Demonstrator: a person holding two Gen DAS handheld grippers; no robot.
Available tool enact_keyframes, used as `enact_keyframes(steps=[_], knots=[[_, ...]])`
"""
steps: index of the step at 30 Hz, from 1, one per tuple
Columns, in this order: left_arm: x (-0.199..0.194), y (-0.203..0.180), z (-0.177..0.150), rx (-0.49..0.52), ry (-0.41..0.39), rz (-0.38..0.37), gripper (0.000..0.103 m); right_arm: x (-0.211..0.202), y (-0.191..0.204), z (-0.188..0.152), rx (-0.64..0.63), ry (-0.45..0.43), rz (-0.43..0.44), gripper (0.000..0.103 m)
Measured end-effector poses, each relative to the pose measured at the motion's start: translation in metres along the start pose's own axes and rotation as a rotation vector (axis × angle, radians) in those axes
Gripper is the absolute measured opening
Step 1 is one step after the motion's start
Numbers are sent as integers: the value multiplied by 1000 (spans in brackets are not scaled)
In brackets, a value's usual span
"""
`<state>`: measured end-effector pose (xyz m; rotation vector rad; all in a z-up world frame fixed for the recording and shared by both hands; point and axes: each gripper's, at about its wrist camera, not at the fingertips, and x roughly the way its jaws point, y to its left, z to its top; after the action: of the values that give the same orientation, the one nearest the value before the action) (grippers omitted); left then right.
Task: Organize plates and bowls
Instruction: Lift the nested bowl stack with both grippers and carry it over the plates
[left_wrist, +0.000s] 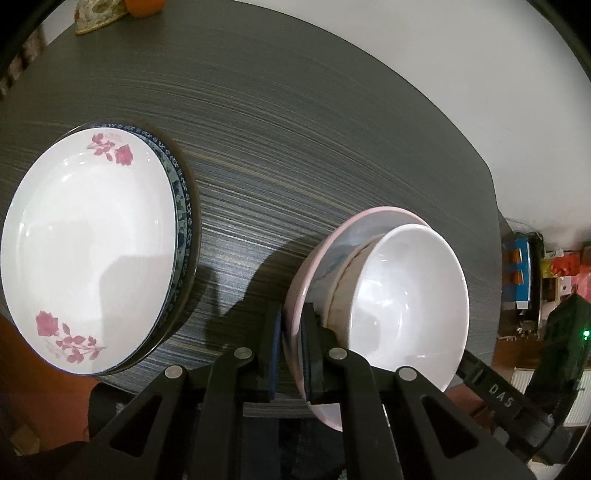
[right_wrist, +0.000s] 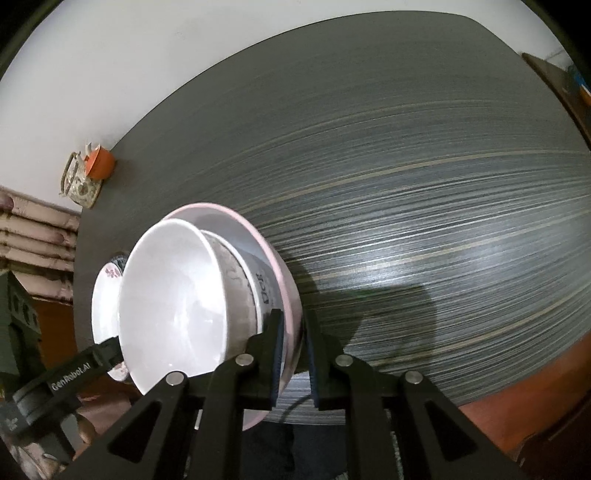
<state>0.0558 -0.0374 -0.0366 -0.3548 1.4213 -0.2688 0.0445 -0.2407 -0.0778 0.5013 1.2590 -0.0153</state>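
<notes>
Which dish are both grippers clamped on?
The pink-rimmed plate, holding the stacked white bowls. The rose-print plate sits apart on the table, untouched.

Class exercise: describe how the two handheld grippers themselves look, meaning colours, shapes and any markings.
Both the left gripper and the right gripper are matte black, with angular linkage arms that have triangular cut-outs and round silver pivot pins. Their fingers carry dark blue ribbed pads. White lettering shows on each gripper's side, seen from the other's camera: "GenRobot.AI" and "DAS".

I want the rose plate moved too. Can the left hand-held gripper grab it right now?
Probably not yet. The left hand-held gripper is shut on the pink plate carrying the bowls. The rose plate itself lies uncovered beside it.
</notes>
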Motion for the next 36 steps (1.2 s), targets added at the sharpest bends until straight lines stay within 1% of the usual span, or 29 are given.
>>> enact_keyframes(steps=[5, 8, 11, 15, 19, 27, 36], knots=[[0, 2, 1, -11, 4, -1, 6, -1, 1, 6, -4, -19, -16, 14], [0, 2, 3, -14, -5, 8, 8, -3, 5, 10, -18, -49, -31, 14], [0, 2, 3, -11, -10, 1, 6, -2, 3, 12, -14, -41, -12, 9], [0, 2, 5, -10, -16, -8, 5, -3, 5, 10, -50, -49, -32, 8], [-1, 2, 4, 4, -26, -8, 5, -3, 12, 9, -62, -52, -44, 8], [-5, 2, 3, -5, -37, -7, 5, -4, 17, 7, -59, -53, -38, 8], [-17, 4, 4, -5, -58, -21, 5, -15, 19, 4, -70, -80, -36, 8]])
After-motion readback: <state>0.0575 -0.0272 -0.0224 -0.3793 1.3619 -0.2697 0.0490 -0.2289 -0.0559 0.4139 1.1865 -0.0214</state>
